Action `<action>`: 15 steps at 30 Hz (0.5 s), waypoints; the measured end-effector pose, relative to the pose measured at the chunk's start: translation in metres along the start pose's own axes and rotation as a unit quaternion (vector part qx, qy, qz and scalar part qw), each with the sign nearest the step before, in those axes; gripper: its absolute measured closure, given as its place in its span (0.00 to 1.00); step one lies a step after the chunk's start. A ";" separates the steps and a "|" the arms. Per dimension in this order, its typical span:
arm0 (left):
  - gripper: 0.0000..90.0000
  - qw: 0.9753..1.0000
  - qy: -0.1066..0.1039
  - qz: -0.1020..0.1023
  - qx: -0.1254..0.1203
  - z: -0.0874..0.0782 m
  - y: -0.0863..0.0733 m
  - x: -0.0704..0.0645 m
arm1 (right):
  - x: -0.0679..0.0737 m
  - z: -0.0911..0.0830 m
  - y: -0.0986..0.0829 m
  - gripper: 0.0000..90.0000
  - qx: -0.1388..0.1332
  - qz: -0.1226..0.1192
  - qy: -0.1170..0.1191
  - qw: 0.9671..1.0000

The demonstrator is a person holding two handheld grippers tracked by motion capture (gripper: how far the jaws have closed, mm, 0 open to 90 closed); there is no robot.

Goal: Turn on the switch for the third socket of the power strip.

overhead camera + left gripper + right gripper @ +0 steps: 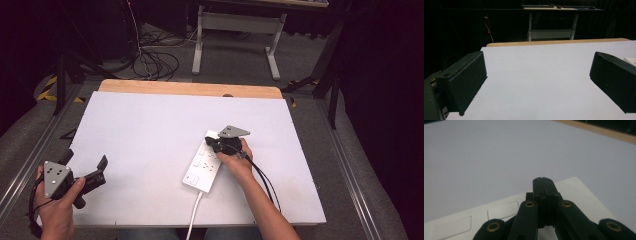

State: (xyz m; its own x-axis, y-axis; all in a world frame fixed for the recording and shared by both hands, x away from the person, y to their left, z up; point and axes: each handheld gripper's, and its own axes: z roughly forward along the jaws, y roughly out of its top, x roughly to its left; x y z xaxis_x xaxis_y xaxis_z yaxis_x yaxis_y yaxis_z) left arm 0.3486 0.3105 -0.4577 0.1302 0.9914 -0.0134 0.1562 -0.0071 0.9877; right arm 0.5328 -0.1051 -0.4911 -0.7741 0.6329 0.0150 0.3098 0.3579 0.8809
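Seen from the high view: a white-topped counter [150,130] with a wooden strip along its far edge, grey floor around it, a second desk [240,30] and loose cables [155,62] farther back in the dark.

White power strip [202,165] lying flat on the counter, right of centre, long side running from near to far and angled slightly, its white cord [194,212] trailing off the near edge.

Right claw [216,143] held in the right hand [236,159], resting over the far end of the power strip, grey three-cornered plate [233,131] on top, black cable [265,182] running back along the forearm. In the right gripper view, jaws pressed together with nothing between them — tips just above the strip's white casing [579,195], two rectangular recessed panels [501,211] visible to their left. Contact between tips and strip not clear enough to tell.

Left claw [85,165] held in the left hand [60,202] at the near left corner of the counter, well apart from the power strip. Jaws spread wide — in the left gripper view, one black pad [464,80] at each side, bare white counter surface between them, a sliver of the power strip [631,60] at the right edge.
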 end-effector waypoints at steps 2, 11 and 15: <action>0.02 1.000 0.000 0.000 0.000 0.000 0.000 0.000 | 0.003 0.001 0.000 1.00 0.001 -0.008 -0.004 1.000; 0.02 1.000 -0.003 0.001 0.001 0.001 0.000 -0.001 | 0.006 0.001 0.000 1.00 0.001 -0.011 -0.010 1.000; 0.02 1.000 -0.003 0.001 0.002 0.001 0.000 -0.001 | 0.006 0.001 0.000 1.00 0.001 -0.012 -0.010 1.000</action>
State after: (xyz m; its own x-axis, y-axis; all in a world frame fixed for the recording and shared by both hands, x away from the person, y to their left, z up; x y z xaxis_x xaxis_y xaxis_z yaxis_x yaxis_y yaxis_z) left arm 0.3494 0.3092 -0.4576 0.1361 0.9906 -0.0128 0.1592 -0.0091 0.9872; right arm 0.5282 -0.1004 -0.4912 -0.7695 0.6384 -0.0154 0.2925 0.3737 0.8802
